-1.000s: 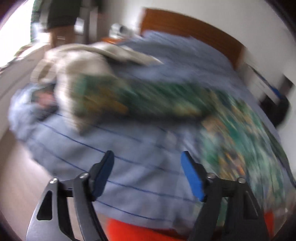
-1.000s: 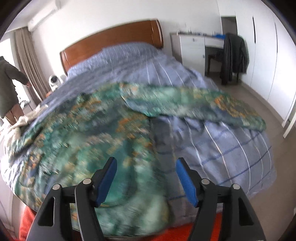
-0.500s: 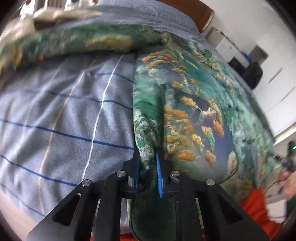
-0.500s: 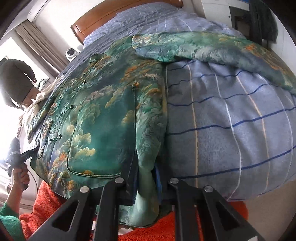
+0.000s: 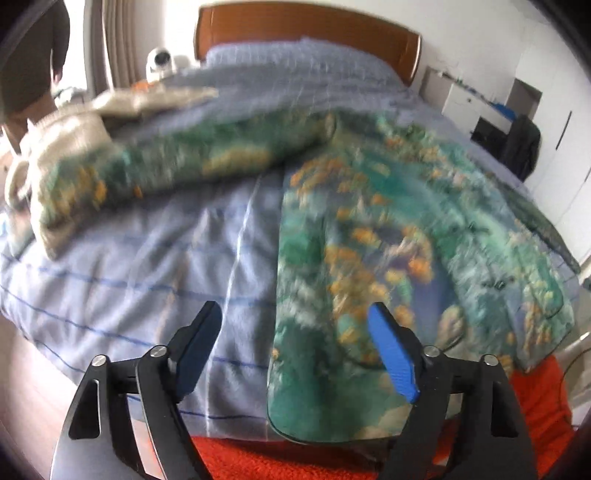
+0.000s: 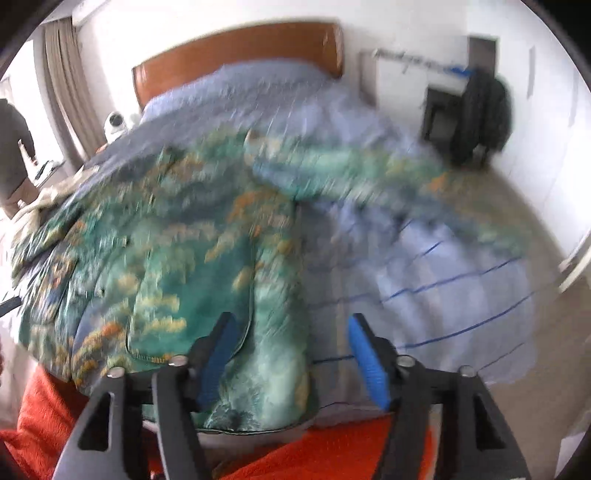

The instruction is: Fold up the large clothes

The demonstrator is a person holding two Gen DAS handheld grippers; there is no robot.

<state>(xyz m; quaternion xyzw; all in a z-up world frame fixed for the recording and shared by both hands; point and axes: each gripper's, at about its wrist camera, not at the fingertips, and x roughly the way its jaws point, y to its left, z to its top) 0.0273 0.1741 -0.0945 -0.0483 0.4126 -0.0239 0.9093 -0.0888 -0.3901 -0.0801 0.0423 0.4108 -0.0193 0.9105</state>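
Observation:
A large green, blue and orange patterned garment (image 5: 388,229) lies spread face up on the bed, both sleeves stretched out sideways; it also shows in the right wrist view (image 6: 184,258). Its hem hangs over the near bed edge. My left gripper (image 5: 295,354) is open and empty, raised just above the hem's left corner. My right gripper (image 6: 291,354) is open and empty above the hem's right corner. Both views are motion-blurred.
The bed has a blue striped duvet (image 5: 147,258) and a wooden headboard (image 5: 306,26). A beige garment pile (image 5: 74,129) lies at the left. Red fabric (image 6: 332,454) is below the bed edge. A dark coat hangs on a chair (image 6: 480,114) at the right.
Half a second ago both grippers were shut on the garment's hem corners. Now both have opened, let go and drawn back up from the hem.

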